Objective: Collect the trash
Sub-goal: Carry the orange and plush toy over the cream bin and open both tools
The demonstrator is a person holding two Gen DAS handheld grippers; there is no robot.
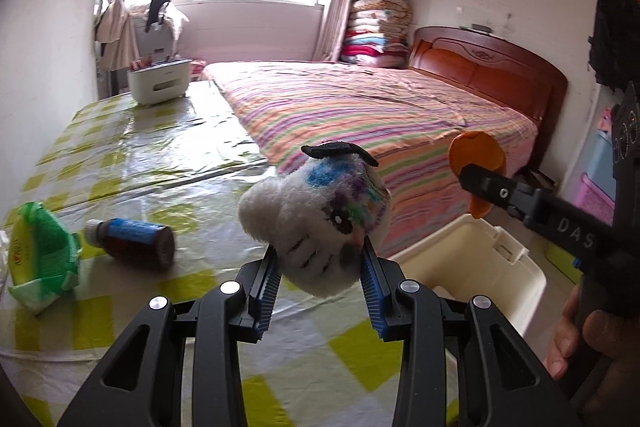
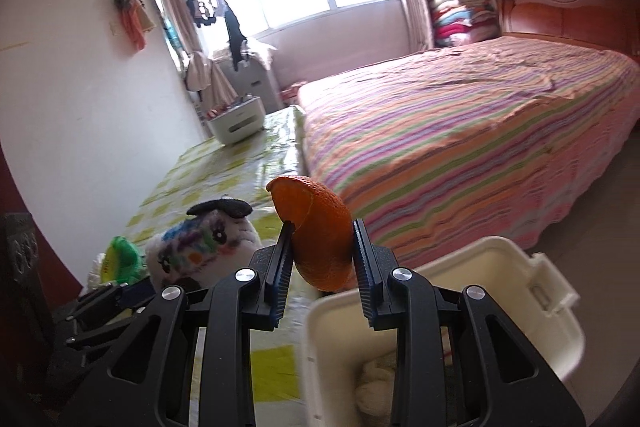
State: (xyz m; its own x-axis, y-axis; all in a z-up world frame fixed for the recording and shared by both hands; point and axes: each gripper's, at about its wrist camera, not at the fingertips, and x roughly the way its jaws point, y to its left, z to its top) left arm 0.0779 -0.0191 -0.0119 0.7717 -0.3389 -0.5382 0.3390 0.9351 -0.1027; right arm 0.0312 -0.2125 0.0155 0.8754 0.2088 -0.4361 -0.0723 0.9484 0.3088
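Jaws of the left gripper point(image 1: 320, 273) are clamping the lower end of a white plush toy point(image 1: 316, 215) with coloured scribbles and a black cap, holding it up off the tabletop point(image 1: 132, 155). Jaws of the right gripper point(image 2: 322, 259) are pinching a curved piece of orange peel point(image 2: 316, 231) between their ribbed pads, with the peel standing up above the fingertips. Taking the cream plastic bin point(image 2: 496, 291) as the landmark, the peel is hanging just over the bin's near-left corner in the right wrist view, and the plush toy is hovering beside the bin's left rim, above the edge of the tabletop. Something pale and crumpled is lying inside the bin at its bottom. Well to the left of the bin, a brown bottle point(image 1: 132, 237) with a blue label is lying on its side on the checked yellow-green cover, and a green packet point(image 1: 42, 251) is sitting beyond it at the far left edge. Behind the bin, a striped bed point(image 1: 380, 115) is filling the room. A person's hand point(image 1: 580, 343) is gripping the right tool's handle, just right of the bin in the left wrist view.
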